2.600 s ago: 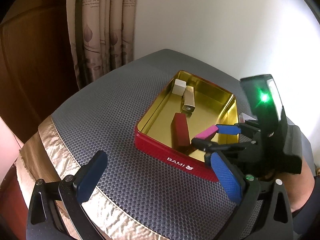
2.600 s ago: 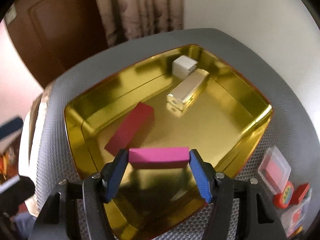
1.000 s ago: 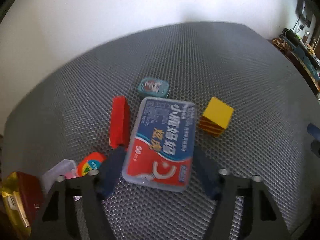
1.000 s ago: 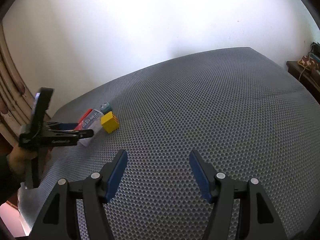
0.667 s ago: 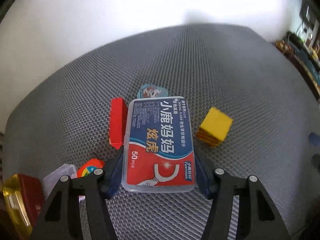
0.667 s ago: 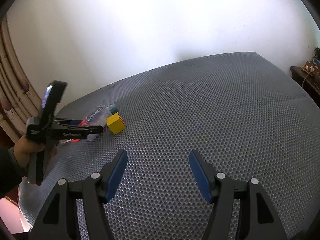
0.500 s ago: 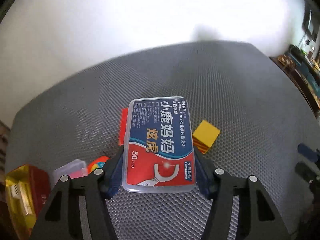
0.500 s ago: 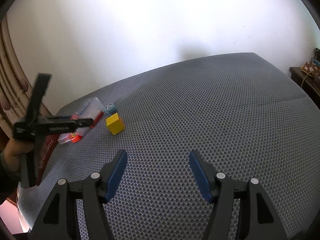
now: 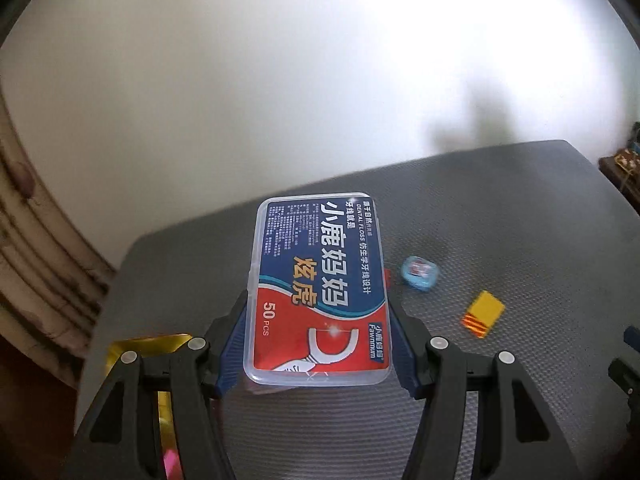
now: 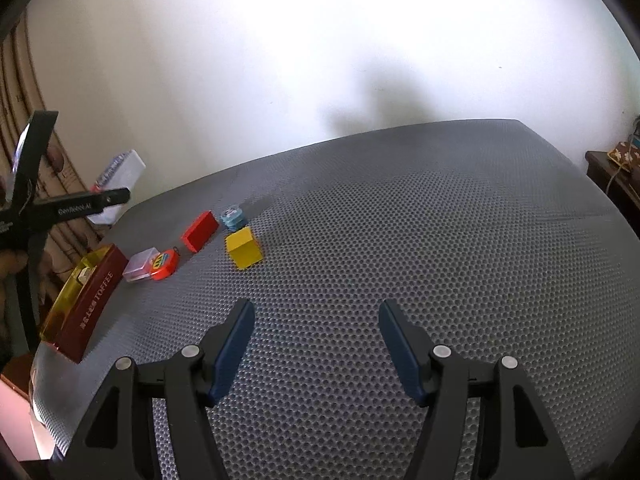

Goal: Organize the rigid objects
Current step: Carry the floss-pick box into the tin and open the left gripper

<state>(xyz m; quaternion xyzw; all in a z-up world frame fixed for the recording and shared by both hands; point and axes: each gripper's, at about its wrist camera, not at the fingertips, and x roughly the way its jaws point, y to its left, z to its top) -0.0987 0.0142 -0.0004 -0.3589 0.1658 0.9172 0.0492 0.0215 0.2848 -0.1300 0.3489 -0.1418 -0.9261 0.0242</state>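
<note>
Five loose things wait on our desk (image 10: 400, 240) beside the tin (image 10: 86, 300). We have lifted the floss box (image 9: 320, 292) clear, left fingers (image 9: 236, 344) clamping it, bound tinward. Right fingers (image 10: 394, 344) hang open, empty.

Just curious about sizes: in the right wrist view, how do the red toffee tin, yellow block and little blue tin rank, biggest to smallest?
1. red toffee tin, clearly largest
2. yellow block
3. little blue tin, though it lies slightly farther from the camera
</note>
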